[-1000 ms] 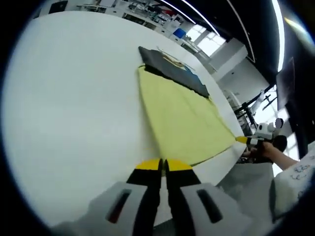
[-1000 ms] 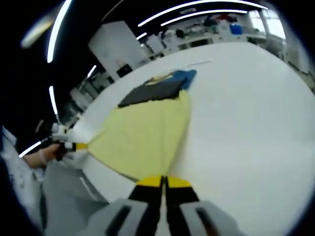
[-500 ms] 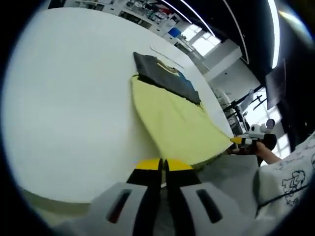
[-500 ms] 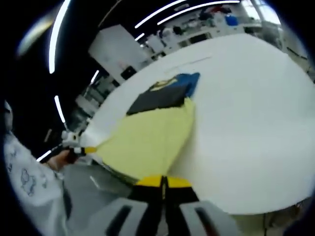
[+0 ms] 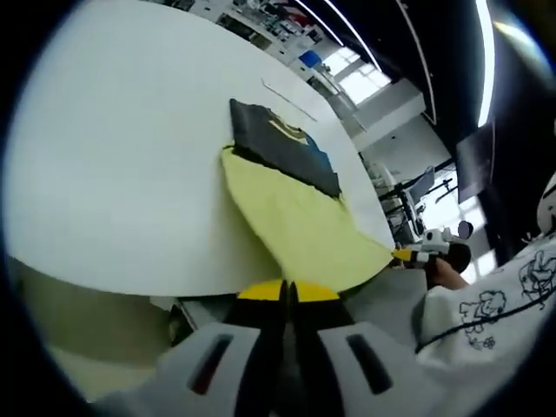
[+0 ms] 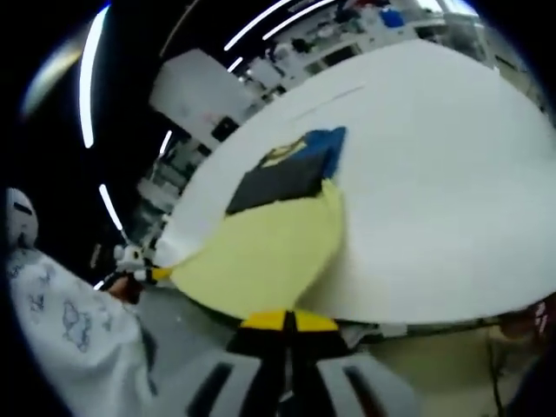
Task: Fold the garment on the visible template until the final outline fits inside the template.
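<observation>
White table [image 5: 113, 130], yellow garment [image 5: 295, 221], strip lights [image 5: 483, 52]

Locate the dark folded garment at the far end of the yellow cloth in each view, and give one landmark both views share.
Left gripper view: the dark folded garment lies upper centre, beyond the yellow cloth on the white table.
Right gripper view: the dark folded garment sits centre-left, above the yellow cloth.
Shared landmark: the blue patch along the garment's edge.
</observation>
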Demonstrator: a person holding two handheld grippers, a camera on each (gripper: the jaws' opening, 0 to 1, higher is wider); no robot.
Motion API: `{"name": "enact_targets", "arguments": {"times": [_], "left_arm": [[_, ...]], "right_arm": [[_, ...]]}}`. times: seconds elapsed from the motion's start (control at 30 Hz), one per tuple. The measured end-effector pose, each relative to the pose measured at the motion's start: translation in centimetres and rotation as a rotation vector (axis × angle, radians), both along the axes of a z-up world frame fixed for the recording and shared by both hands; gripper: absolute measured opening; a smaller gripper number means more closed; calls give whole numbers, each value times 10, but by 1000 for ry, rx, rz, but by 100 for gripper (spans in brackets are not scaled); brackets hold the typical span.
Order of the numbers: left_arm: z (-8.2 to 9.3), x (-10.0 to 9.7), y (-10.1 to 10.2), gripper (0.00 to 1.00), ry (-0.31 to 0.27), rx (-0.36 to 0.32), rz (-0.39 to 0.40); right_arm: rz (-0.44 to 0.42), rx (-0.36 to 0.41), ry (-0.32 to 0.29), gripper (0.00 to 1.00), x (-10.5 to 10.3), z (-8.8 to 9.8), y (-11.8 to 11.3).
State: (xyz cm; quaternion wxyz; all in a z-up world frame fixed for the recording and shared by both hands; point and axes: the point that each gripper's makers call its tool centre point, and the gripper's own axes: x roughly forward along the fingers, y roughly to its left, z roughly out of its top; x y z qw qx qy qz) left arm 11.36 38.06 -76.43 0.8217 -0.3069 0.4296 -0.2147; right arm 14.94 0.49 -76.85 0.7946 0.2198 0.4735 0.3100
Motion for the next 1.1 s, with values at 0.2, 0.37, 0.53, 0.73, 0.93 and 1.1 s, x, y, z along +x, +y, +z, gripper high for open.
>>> {"name": "enact_targets", "arguments": {"times": [0.2,0.37,0.53,0.73,0.93,1.1], "left_arm": [[10,16,3,0,-41,14,-16],[24,38,8,0,-76,42,-77],[47,76,13,0,-144,53,-100],[52,124,12,0,-183,53,-115],[48,167,15,0,-221,83,-109],[37,194,10,0,-226,124,-109]], "right_arm": [[-15,44,-39,0,20,24,5],[-14,76,-84,0,40,48,14],[-5,90,-154,0,71,72,28],[20,51,-208,0,111,78,36],[21,6,-249,0,159,74,30],[15,-18,-266,0,203,65,29]]}}
